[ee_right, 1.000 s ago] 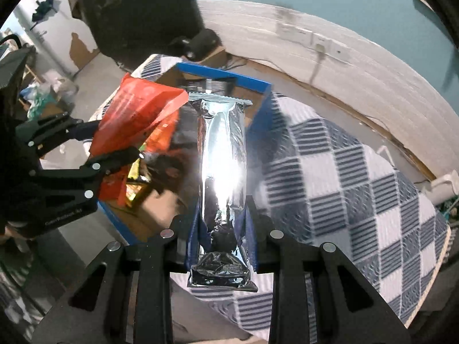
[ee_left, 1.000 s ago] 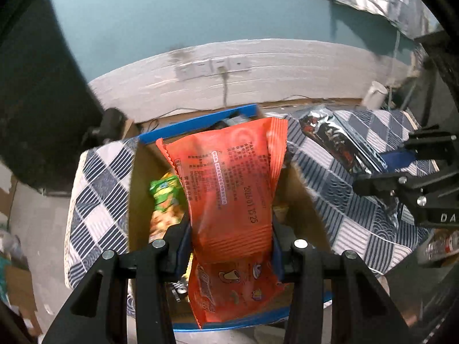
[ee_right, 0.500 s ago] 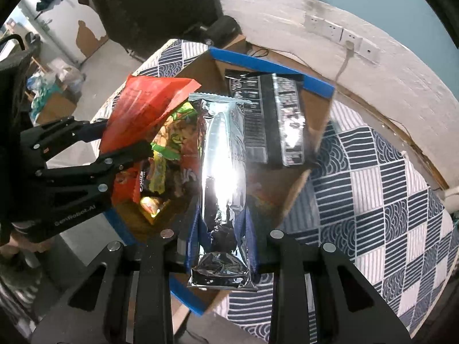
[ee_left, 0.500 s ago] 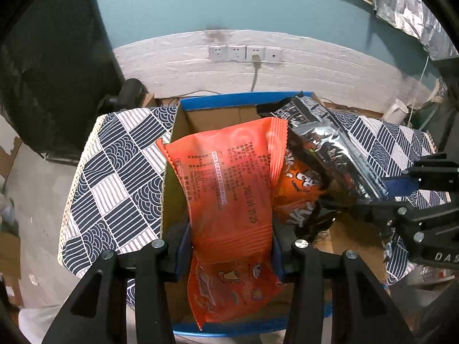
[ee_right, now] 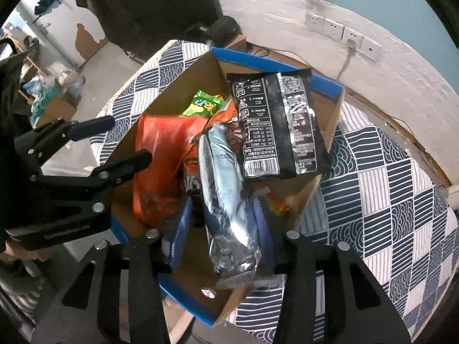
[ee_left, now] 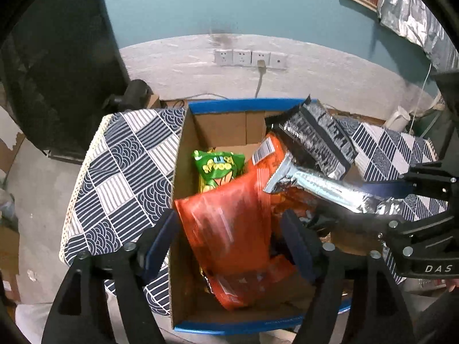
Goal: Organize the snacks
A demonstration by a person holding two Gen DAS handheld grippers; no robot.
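Left wrist view — orange packet (ee_left: pixel 229 229) between opening left gripper (ee_left: pixel 232 238) jaws, over box (ee_left: pixel 183 286).

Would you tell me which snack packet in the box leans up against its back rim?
The black packet; it rests tilted against the box rim, unlike the others.

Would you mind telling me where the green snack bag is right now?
The green snack bag lies inside the cardboard box, toward its far left wall in the left wrist view, partly under the orange bag and left of the black packet.
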